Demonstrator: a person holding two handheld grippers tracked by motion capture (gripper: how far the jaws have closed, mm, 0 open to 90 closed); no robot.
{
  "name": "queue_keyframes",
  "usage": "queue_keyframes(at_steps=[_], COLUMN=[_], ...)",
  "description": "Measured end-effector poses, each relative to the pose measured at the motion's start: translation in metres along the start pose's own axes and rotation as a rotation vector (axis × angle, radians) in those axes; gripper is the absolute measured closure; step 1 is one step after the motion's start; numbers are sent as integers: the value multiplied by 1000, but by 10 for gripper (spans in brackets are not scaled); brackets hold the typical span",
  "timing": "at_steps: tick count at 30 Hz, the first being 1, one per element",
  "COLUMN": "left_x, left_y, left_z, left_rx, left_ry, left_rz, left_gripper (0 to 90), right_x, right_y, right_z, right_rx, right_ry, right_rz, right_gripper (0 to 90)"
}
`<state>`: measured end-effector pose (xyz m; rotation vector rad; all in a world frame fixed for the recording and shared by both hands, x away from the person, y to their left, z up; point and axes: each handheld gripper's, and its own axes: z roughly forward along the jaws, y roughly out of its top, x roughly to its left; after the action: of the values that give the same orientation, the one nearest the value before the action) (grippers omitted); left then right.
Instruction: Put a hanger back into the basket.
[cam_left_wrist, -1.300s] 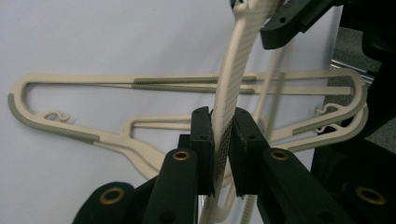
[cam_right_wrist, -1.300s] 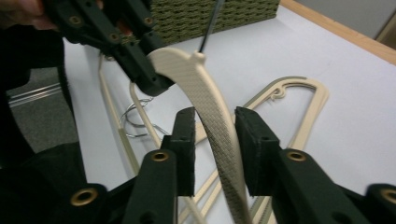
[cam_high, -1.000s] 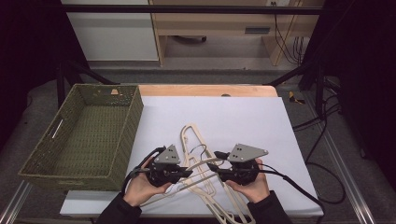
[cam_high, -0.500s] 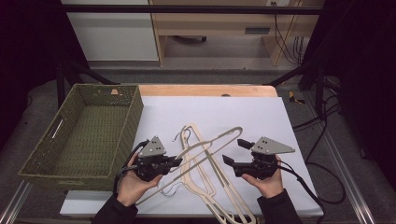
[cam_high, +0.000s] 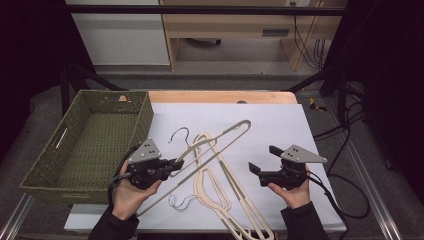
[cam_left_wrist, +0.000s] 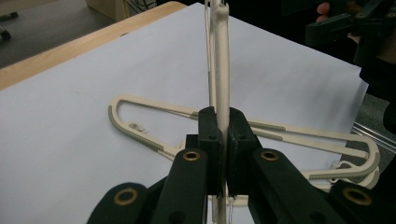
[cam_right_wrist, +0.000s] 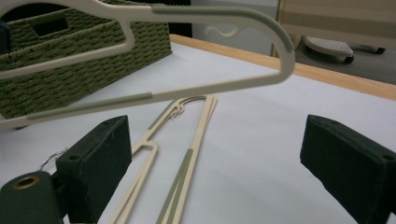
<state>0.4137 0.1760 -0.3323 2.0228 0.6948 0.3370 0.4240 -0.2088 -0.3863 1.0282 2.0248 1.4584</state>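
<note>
Lifted off the pile, one hanger (cam_high: 212, 145) rides pinched in my left tongs (cam_high: 172, 164) toward the basket (cam_high: 85, 145); right tongs (cam_high: 259, 168) have just opened wide, empty, releasing it.

In the left gripper view, the held cream hanger (cam_left_wrist: 220, 60) runs off the top edge, and the pads cover the stretch of bar they clamp. The right gripper (cam_left_wrist: 348, 28) far off is cropped at the top right corner and blurred. In the right gripper view, the raised hanger's left end leaves the frame, and the green woven basket (cam_right_wrist: 84, 60) is cut at the left and top. In the high view, the lower hangers (cam_high: 227, 200) run past the bottom edge.
</note>
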Motion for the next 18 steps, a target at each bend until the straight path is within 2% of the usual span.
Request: queue_keyframes(at_steps=[5, 6, 12, 18], left_x=[8, 11, 27, 45], left_y=[10, 14, 27, 38], left_z=[-16, -20, -40, -60], left_rx=[-29, -31, -59, -73], left_ry=[21, 27, 32, 66], left_rz=[-2, 1, -5, -4], left_gripper=[865, 865, 865, 865], right_x=[-5, -6, -7, -8], right_y=[-1, -1, -2, -2], right_z=[-4, -5, -8, -9], right_rx=[-7, -11, -13, -17], right_ry=[-19, -22, -21, -24], right_rz=[14, 31, 24, 11], right_gripper=[77, 77, 74, 56])
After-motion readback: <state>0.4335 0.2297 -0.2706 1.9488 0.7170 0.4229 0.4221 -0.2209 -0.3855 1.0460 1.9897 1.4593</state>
